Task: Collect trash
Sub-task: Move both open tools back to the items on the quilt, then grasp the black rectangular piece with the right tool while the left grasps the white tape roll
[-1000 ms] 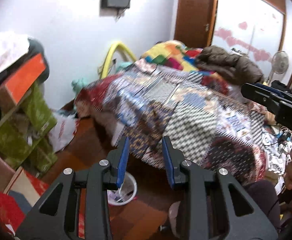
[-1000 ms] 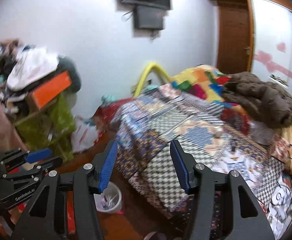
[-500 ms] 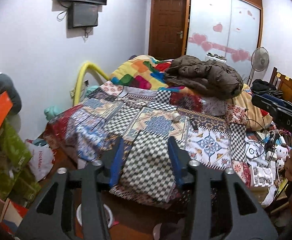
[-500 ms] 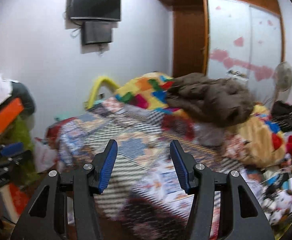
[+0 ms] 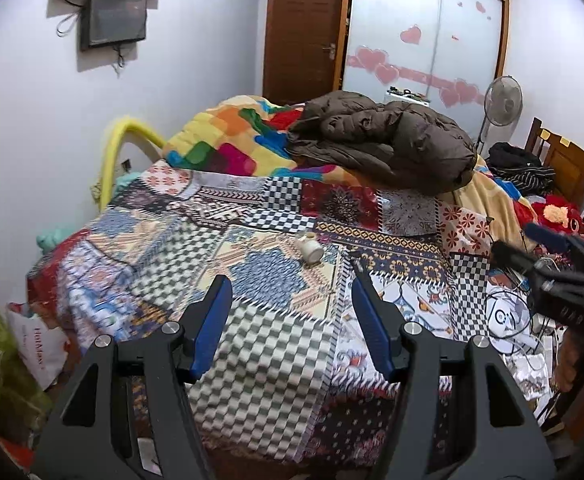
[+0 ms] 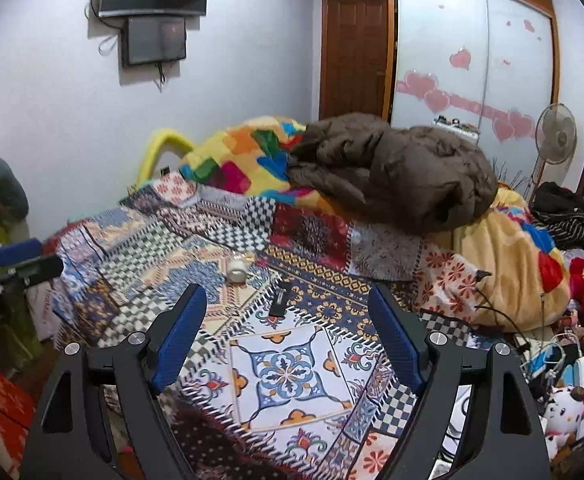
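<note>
one black stick, maybe remote (image 6: pixel 280 300), right-view only

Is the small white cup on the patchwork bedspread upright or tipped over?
Tipped over. The small white cup lies on its side on the patchwork bedspread, its round end facing the camera; contents cannot be told.

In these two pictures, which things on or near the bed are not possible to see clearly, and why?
- Small white bottle on the bed cover: too small in both views to read or tell if empty.
- Black stick-shaped thing: right view only; too small to identify.
- Floor beside the bed: hidden by the left gripper body and picture edge.
- Pile of cables: partly covered by the right gripper, blurred in left view.
</note>
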The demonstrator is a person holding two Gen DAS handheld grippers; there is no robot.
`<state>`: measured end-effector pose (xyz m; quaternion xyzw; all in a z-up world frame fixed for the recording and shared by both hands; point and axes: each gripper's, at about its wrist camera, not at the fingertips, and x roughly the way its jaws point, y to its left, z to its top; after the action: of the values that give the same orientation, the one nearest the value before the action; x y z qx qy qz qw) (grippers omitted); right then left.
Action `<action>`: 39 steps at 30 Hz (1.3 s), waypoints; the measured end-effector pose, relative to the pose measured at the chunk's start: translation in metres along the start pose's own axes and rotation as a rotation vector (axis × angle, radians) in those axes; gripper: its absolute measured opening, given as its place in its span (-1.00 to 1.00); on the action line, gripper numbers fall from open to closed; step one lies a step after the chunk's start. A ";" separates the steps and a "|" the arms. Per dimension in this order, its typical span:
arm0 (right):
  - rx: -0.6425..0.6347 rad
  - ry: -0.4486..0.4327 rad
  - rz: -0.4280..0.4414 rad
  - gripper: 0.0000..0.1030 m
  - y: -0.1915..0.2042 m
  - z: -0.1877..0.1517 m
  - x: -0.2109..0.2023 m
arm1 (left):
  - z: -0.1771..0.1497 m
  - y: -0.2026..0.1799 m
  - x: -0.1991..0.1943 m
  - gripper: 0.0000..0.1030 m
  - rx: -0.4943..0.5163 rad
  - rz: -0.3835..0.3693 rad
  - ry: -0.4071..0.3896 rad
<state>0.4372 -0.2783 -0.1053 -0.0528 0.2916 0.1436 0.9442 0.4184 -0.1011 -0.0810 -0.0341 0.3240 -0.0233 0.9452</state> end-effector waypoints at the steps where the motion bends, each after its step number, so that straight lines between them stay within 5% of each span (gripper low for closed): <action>1: 0.001 0.008 0.006 0.56 -0.002 -0.001 0.011 | 0.003 -0.001 0.012 0.19 -0.001 -0.008 0.003; 14: 0.106 0.252 0.084 0.54 -0.025 -0.021 0.161 | 0.003 0.006 0.129 0.19 -0.013 -0.034 0.064; 21: 0.072 0.359 0.088 0.08 -0.012 -0.033 0.219 | -0.010 0.011 0.175 0.19 -0.024 -0.027 0.117; 27: 0.032 0.384 0.068 -0.25 -0.002 -0.038 0.240 | -0.014 0.011 0.200 0.19 -0.020 -0.015 0.141; 29: 0.004 0.379 0.049 -0.54 0.000 -0.039 0.241 | -0.013 0.009 0.207 0.19 -0.018 -0.018 0.145; 39: 0.063 0.368 0.065 -0.55 -0.038 -0.056 0.221 | -0.002 -0.011 0.253 0.19 -0.029 -0.061 0.205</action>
<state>0.5927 -0.2712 -0.2756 -0.0392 0.4651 0.1526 0.8711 0.6164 -0.1289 -0.2364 -0.0549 0.4181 -0.0510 0.9053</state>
